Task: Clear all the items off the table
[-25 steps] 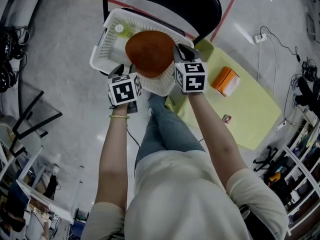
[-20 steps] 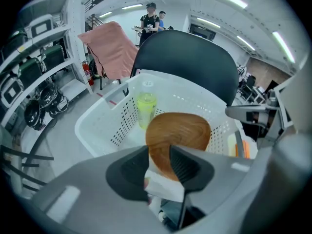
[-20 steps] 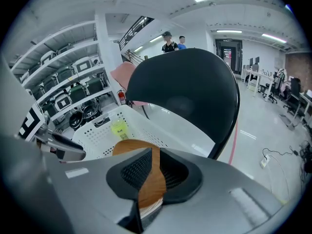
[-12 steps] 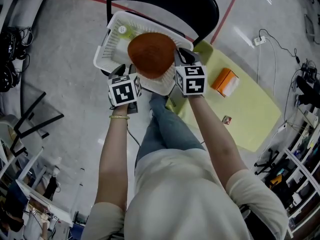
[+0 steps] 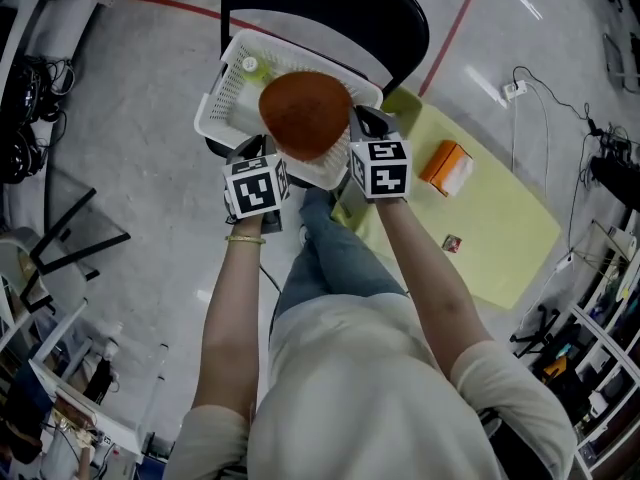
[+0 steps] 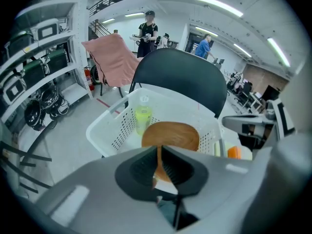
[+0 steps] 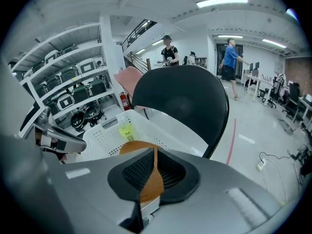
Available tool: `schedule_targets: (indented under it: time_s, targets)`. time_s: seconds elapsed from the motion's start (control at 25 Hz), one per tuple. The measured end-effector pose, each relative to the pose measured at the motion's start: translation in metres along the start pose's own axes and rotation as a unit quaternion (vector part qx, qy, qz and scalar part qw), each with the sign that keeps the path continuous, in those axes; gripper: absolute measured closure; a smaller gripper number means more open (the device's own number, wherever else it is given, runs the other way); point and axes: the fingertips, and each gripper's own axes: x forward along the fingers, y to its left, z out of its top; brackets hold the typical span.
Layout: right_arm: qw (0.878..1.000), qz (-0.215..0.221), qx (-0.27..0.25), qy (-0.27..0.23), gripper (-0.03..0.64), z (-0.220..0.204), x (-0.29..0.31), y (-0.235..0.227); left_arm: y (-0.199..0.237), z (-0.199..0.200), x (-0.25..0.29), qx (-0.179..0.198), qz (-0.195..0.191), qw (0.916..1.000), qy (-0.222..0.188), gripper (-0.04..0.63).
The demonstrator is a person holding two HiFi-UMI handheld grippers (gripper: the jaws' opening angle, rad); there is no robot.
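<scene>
My left tool [image 5: 262, 150] and right tool [image 5: 357, 125] — jaws just closed further — each clamp an opposite rim of the brown wooden plate [image 5: 305, 113], held over the white basket [image 5: 214, 118] on a black chair [image 5: 330, 8] — an orange box [image 5: 447, 165] lies on the yellow worktop [image 5: 500, 228].

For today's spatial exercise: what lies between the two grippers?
A brown plate; the left gripper and right gripper, jaws just closed further, pinch its rim. The head view shows it.
</scene>
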Motion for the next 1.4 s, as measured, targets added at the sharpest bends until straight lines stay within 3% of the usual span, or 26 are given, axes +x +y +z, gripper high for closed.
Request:
schedule_targets:
  time_s: [0.8, 1.4]
  targets:
    - [0.999, 0.007, -0.019, -0.03, 0.617, -0.006, -0.059, 0.029, -0.017, -0.025, -0.052, 0.001, -0.014, 0.9996, -0.026, 0.586]
    - [0.998, 0.0, -0.019, -0.052, 0.617, -0.029, -0.114, 0.054, -0.031, -0.049, -0.101, -0.005, -0.048, 0.9978, -0.046, 0.586]
